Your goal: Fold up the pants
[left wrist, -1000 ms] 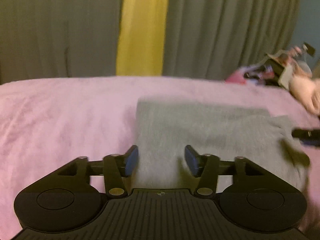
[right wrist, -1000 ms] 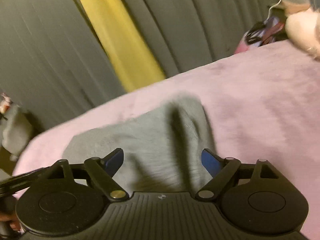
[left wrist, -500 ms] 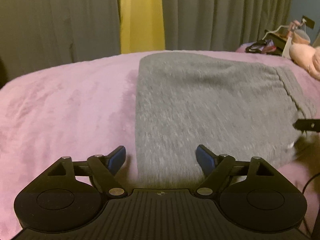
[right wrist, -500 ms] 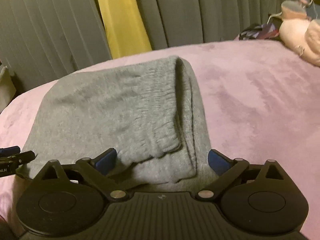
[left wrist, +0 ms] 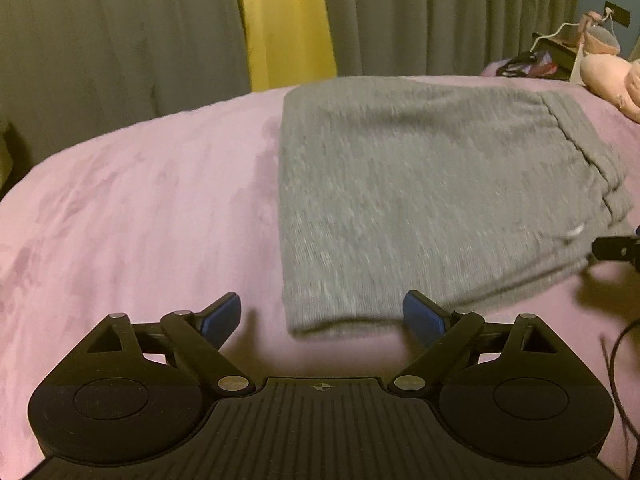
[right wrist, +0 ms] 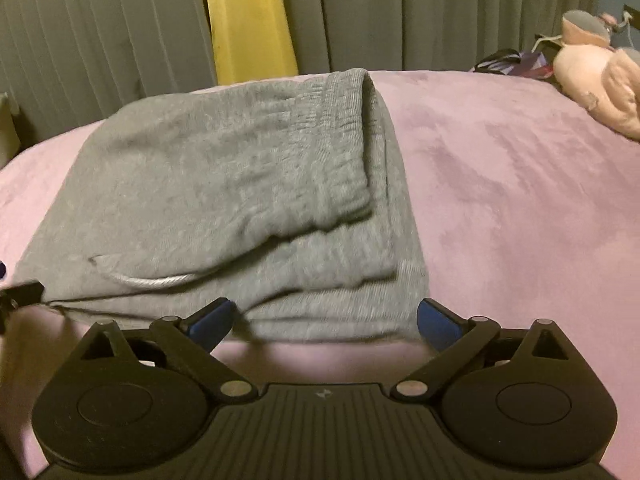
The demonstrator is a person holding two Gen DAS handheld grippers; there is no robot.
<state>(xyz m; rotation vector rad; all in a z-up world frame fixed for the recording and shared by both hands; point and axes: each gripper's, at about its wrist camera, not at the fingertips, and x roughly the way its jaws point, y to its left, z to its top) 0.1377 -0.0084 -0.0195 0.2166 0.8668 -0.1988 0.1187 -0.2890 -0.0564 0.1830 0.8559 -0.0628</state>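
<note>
Both hand-held grippers gape before folded pants point(left wrist: 420, 184)

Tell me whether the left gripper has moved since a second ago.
Yes. The left gripper has pulled back off the grey pants, whose near edge now lies ahead of its fingertips on the pink blanket; its jaws have just been opening, empty.

1. Folded grey pants point(left wrist: 432, 200): one, on the pink blanket point(left wrist: 140, 220).
2. Grippers: two, the left gripper point(left wrist: 322, 318) and the right gripper point(right wrist: 325, 318).
3. Pink plush toy point(right wrist: 596, 80): one, at the blanket's far right edge.
4. Yellow curtain strip point(left wrist: 286, 20): one.
</note>
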